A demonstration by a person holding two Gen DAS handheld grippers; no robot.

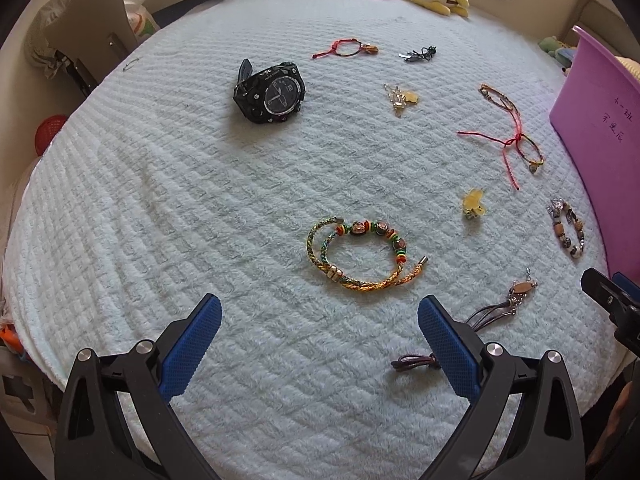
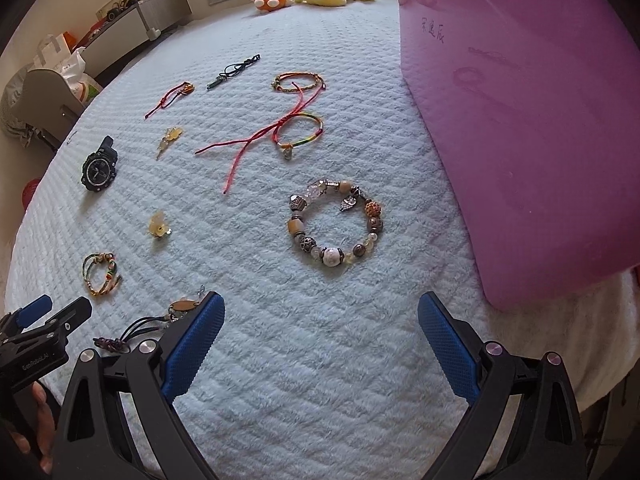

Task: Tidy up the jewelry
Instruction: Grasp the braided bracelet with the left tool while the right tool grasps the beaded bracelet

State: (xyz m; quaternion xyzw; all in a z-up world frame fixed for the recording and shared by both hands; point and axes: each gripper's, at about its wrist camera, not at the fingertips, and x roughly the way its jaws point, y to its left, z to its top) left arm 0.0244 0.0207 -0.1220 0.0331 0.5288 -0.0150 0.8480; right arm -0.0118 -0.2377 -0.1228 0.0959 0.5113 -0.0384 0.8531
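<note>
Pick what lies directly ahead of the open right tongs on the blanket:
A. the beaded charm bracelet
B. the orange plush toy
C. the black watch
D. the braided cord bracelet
A: in the right wrist view, the beaded charm bracelet lies just beyond the open right tongs, with nothing between them.

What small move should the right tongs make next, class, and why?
Probably ease the right tongs forward and down over the beaded bracelet. They are open and empty, the bracelet lies flat on the blanket directly ahead, and it is the piece nearest the pink bin.
</note>
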